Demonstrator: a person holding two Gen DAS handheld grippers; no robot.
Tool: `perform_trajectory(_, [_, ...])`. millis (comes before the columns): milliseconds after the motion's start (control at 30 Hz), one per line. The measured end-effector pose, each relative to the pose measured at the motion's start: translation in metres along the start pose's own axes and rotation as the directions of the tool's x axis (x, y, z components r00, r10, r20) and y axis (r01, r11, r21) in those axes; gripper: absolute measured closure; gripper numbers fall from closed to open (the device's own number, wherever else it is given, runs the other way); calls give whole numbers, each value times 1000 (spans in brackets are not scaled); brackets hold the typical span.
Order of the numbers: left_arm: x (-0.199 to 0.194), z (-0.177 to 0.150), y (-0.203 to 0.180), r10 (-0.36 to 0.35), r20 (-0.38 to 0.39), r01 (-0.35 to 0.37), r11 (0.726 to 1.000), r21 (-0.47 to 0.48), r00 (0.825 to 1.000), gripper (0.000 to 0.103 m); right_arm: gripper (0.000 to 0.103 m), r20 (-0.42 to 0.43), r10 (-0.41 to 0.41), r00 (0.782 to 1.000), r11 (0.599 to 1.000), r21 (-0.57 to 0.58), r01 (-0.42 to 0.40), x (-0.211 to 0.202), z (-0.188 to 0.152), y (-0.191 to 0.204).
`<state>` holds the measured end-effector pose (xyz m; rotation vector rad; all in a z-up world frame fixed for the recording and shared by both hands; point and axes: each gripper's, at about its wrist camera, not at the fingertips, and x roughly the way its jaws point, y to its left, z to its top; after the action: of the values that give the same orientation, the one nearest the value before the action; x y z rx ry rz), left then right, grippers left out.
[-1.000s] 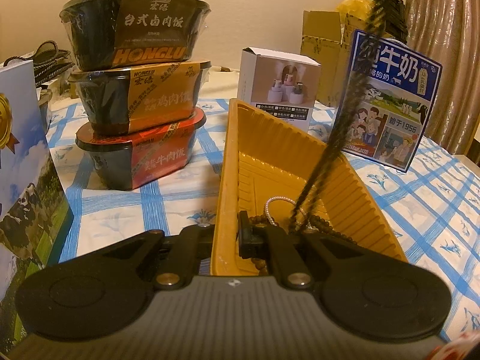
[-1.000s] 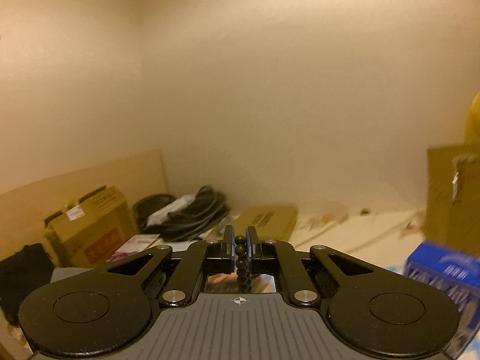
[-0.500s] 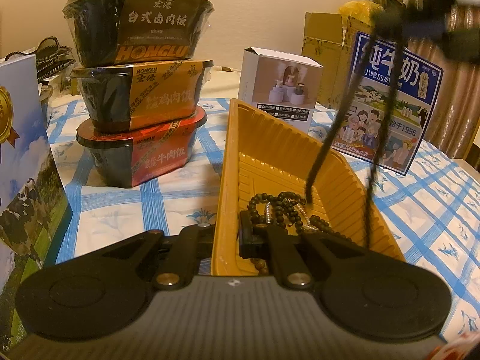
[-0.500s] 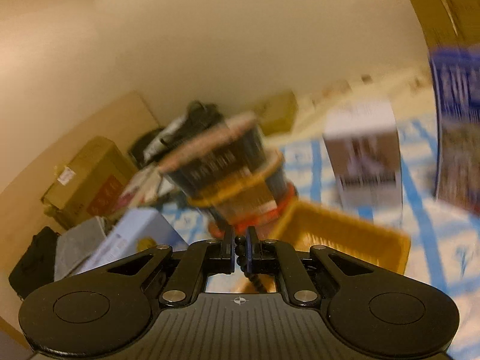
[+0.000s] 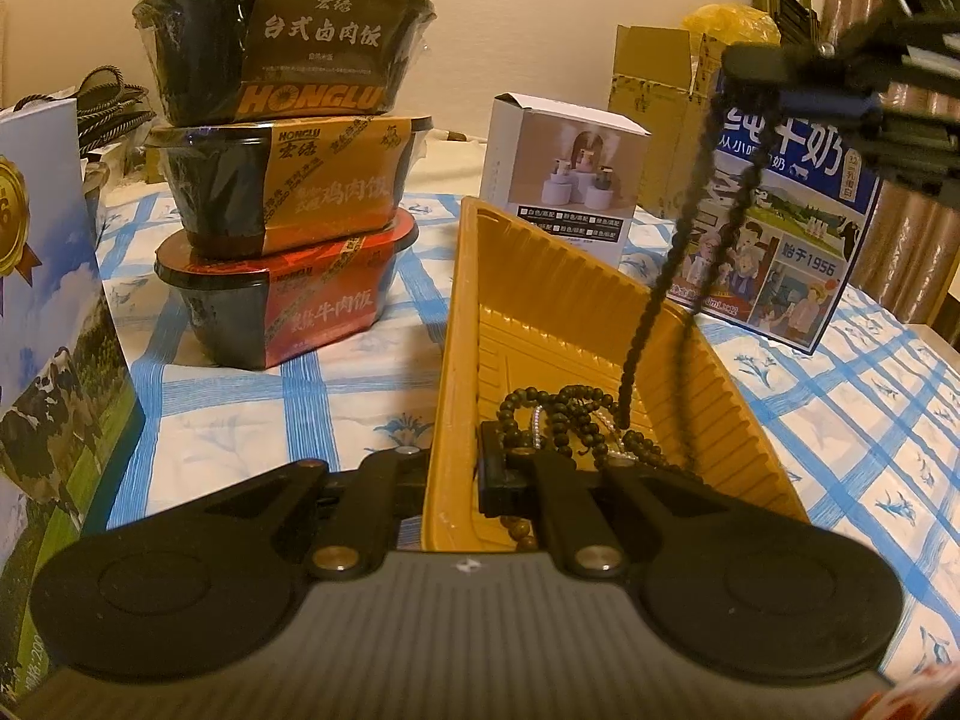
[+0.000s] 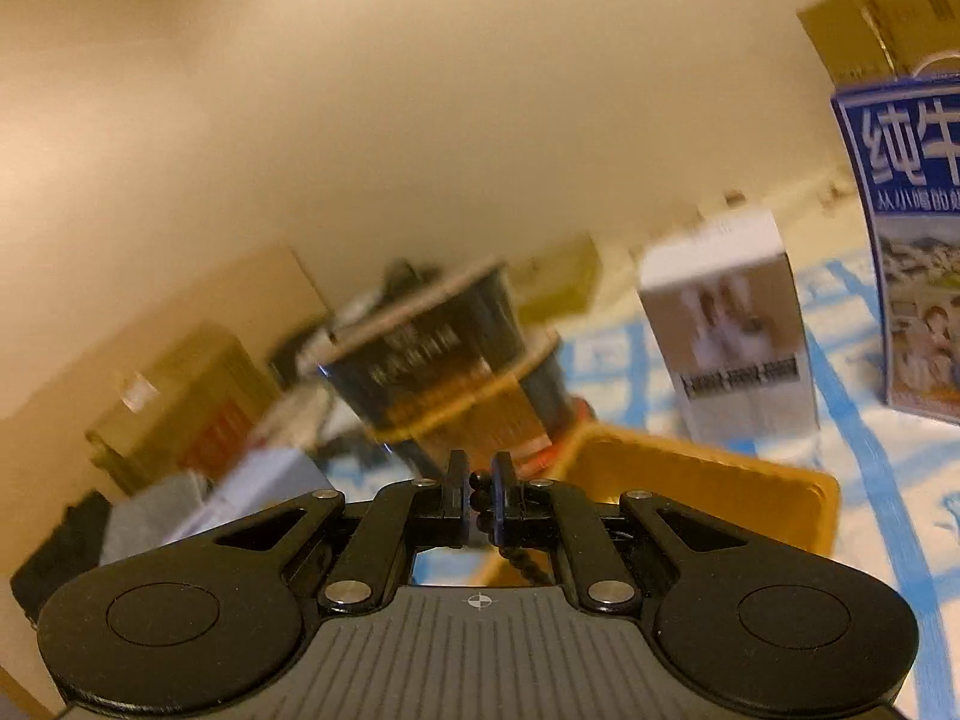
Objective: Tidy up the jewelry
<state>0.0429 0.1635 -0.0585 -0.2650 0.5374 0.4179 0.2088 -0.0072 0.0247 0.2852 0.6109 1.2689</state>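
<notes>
An orange ribbed tray (image 5: 540, 276) lies on the checked tablecloth. My left gripper (image 5: 462, 468) is shut on the tray's near rim. A dark bead necklace (image 5: 690, 228) hangs in two strands from my right gripper (image 5: 756, 69) at the upper right, and its lower end is piled in the tray (image 5: 564, 414) over a pale pearl strand. In the right wrist view the right gripper (image 6: 478, 501) is shut on the dark beads (image 6: 480, 498), with the tray (image 6: 690, 480) below and ahead.
Three stacked meal bowls (image 5: 282, 204) stand left of the tray. A small white box (image 5: 564, 174) and a blue milk carton (image 5: 786, 228) stand behind it. A blue bag (image 5: 48, 312) fills the left edge. Cardboard boxes (image 5: 660, 96) sit at the back.
The right gripper has come down toward the tray and rolled. More of the dark necklace has coiled into the tray over the pearl strand. The left gripper has kept still on the rim.
</notes>
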Motion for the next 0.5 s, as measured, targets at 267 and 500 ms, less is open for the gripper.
perform_trajectory(267, [1, -1, 2, 1, -5, -1, 1000, -1, 1000, 97, 95, -282, -182, 942, 981, 19, 195, 29, -63, -28])
perform_trajectory(500, [3, -2, 4, 1, -12, -1, 1000, -8, 1000, 97, 88, -315, -249, 916, 966, -11, 258, 25, -69, -33])
